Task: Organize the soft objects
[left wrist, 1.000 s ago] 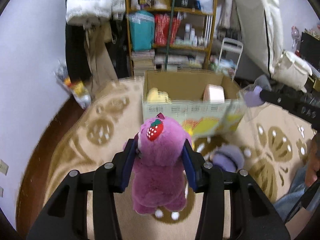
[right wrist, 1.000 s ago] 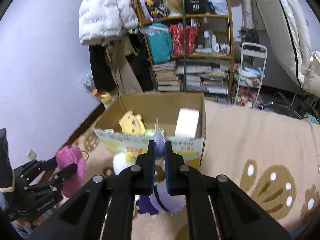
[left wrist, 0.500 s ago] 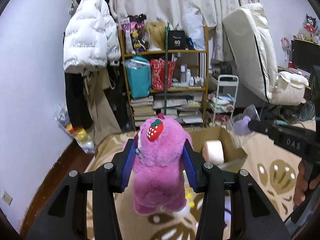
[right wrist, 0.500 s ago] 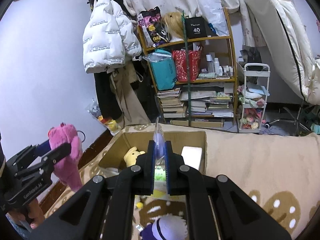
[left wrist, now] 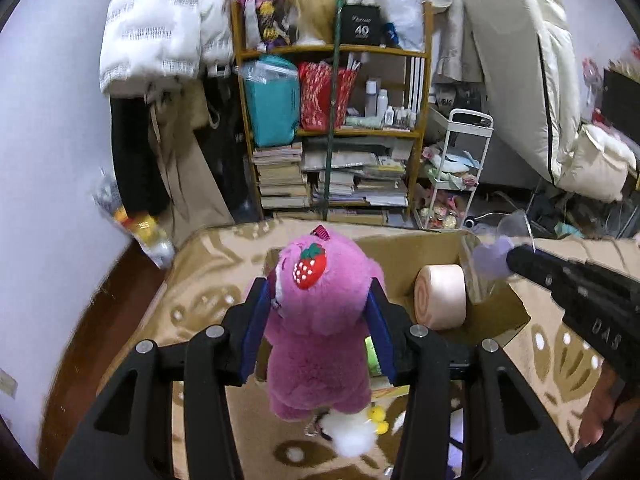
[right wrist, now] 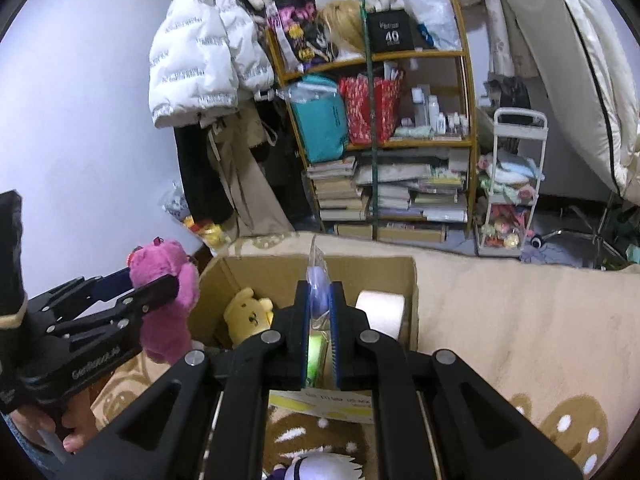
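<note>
My left gripper (left wrist: pixel 318 300) is shut on a pink plush bear (left wrist: pixel 320 332) with a strawberry patch and holds it above the near edge of an open cardboard box (left wrist: pixel 404 240). The bear also shows in the right wrist view (right wrist: pixel 164 292). My right gripper (right wrist: pixel 319 292) is shut on a small lilac soft item in a clear plastic bag (right wrist: pixel 318 276), held over the box (right wrist: pixel 360 266). Inside the box lie a yellow plush (right wrist: pixel 248 314) and a pale roll-shaped cushion (right wrist: pixel 380 312). A small white plush with yellow feet (left wrist: pixel 354 432) lies on the rug below the bear.
The box stands on a beige patterned rug (right wrist: pixel 520 320). Behind it are a crowded wooden shelf (left wrist: pixel 336 128), a white trolley (right wrist: pixel 508 184), hanging coats (right wrist: pixel 200 60) and a leaning mattress (left wrist: pixel 520 80). A purple-white plush (right wrist: pixel 320 466) lies on the rug near me.
Both grippers rose and moved forward with their loads; the box now lies under them. The view first tilted up towards the shelf, then back down a little.
</note>
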`<state>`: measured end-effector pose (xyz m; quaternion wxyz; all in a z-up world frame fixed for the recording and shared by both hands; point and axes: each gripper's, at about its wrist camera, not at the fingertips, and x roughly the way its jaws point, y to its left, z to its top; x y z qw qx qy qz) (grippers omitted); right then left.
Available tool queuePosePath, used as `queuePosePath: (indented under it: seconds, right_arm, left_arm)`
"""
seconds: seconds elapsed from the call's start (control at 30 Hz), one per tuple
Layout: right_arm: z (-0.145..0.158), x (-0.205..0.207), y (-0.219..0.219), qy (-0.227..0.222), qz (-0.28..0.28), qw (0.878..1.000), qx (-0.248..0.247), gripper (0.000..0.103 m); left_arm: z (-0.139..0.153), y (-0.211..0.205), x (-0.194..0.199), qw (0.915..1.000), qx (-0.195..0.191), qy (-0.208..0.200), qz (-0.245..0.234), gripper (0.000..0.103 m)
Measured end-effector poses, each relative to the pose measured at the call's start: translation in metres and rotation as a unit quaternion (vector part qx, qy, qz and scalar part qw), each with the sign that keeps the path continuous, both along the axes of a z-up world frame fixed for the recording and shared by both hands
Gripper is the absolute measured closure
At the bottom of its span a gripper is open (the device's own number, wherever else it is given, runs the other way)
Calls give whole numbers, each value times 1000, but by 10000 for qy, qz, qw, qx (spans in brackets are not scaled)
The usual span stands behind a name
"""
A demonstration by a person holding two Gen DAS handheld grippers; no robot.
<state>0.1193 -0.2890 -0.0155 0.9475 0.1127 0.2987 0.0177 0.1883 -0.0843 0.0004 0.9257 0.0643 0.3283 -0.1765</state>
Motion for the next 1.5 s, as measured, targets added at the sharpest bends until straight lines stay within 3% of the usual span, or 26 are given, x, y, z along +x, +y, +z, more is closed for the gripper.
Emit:
queuePosePath:
  seconds: [0.2,0.27,0.53,0.63,0.7,0.83,0.9,1.0,1.5]
  right_arm:
    - [-16,8,-1,356,-19,9993,65,89]
    - [-19,9,-2,410,-6,9991,138,89]
    - [-20,0,-10,483,-101,9983,322,88]
    - [-19,-6,-12,525,-136,9978,387,81]
    - [-18,-12,-14,529,-199,9972,482,63]
    - [-14,-23,-15,562,-220,9964,593,51]
    - [-13,-30,-13,635,-178,9962,577,36]
    - [-15,-36,-11,861,-57,9948,539,23]
    - [-47,-59,0,1692,-120,9845,450,18]
  left_arm:
    - [-14,0,5,9996,233,85,111,41]
    - [-15,1,5,9995,272,63,135,26]
    - [-13,4,-10,9978,628,9,222,14]
    - [-9,10,-19,9976,634,23,280,13]
    - [-7,15,-23,9980,547,108,307,13]
    - [-6,19,-38,9979,550,188,285,12]
    - [-6,19,-47,9978,596,189,224,12]
    - [-9,24,-61,9982,504,262,189,12]
    - [-42,37,-87,9935,557,988,88,12]
